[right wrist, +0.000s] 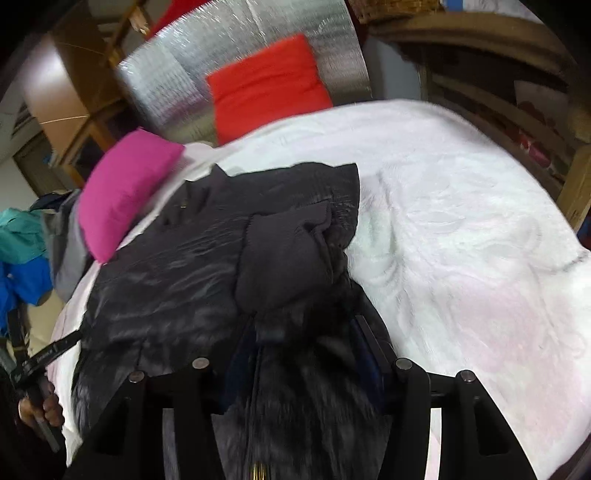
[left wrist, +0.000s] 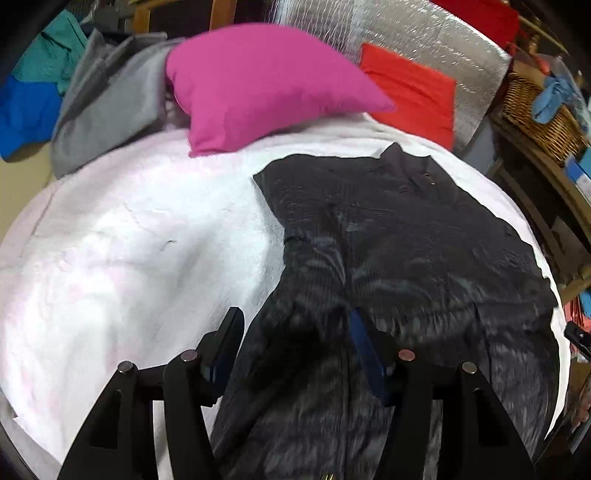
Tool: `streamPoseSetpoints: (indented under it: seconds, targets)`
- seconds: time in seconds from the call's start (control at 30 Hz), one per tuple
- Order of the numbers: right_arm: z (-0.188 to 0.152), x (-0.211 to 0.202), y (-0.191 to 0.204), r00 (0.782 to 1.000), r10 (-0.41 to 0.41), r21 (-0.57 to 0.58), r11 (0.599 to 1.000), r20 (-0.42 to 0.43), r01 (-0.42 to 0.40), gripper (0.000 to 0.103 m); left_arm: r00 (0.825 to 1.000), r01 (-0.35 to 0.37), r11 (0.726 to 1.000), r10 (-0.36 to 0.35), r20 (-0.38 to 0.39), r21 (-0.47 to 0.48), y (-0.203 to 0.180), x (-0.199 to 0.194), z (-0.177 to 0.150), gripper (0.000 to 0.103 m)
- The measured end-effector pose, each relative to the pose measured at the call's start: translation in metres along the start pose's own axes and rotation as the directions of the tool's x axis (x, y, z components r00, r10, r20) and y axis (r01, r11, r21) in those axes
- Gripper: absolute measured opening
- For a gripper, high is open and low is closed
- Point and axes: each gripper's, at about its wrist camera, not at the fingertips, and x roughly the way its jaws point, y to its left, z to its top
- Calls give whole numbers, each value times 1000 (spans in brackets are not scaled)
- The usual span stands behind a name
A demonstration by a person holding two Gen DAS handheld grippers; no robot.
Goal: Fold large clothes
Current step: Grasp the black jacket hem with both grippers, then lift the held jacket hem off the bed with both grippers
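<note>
Black, soft and slippery-looking jacket point(left wrist: 406, 258) lies spread on the white bed point(left wrist: 129, 240) toward its near edge, where we judge its bulky hem best pinched; left gripper point(left wrist: 295, 332) and right gripper point(right wrist: 306, 332) each straddle fabric, grip uncertain.

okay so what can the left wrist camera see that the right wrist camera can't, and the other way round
Only the left wrist view shows the wicker basket with a blue cloth in it, and the black garment's collar end lying flat. Only the right wrist view shows a hand holding the left gripper's handle, the bunched sleeve folded onto the garment, and wooden shelving beyond the bed. Both show the pink pillow, red pillow, silver panel, white bedcover and the grey, teal and blue clothes pile.
</note>
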Motion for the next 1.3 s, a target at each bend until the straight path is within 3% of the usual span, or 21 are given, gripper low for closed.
streamPoseSetpoints:
  seconds: [0.27, 0.5, 0.77, 0.97, 1.17, 1.3]
  targets:
    - [-75, -66, -18, 995, 97, -57, 994, 28, -96, 68, 999, -27, 1000, 27, 32, 6, 34, -57, -62, 65]
    - [-125, -70, -32, 991, 107, -71, 991, -86, -113, 68, 1000, 26, 988, -25, 3, -151, 57, -84, -101, 66]
    - [-159, -76, -31, 979, 120, -91, 986, -168, -137, 72, 992, 34, 989, -50, -115, -141, 45, -89, -163, 71]
    - [-180, -71, -23, 969, 91, -127, 984, -231, -123, 72, 995, 22, 990, -35, -94, -139, 43, -97, -173, 71]
    - [-169, -78, -28, 982, 110, -76, 989, -156, -123, 72, 997, -5, 989, -7, -78, -147, 45, -97, -169, 71]
    - [-169, -67, -31, 975, 101, -44, 993, -200, -111, 73, 994, -62, 993, 52, -99, -102, 40, -93, -173, 71]
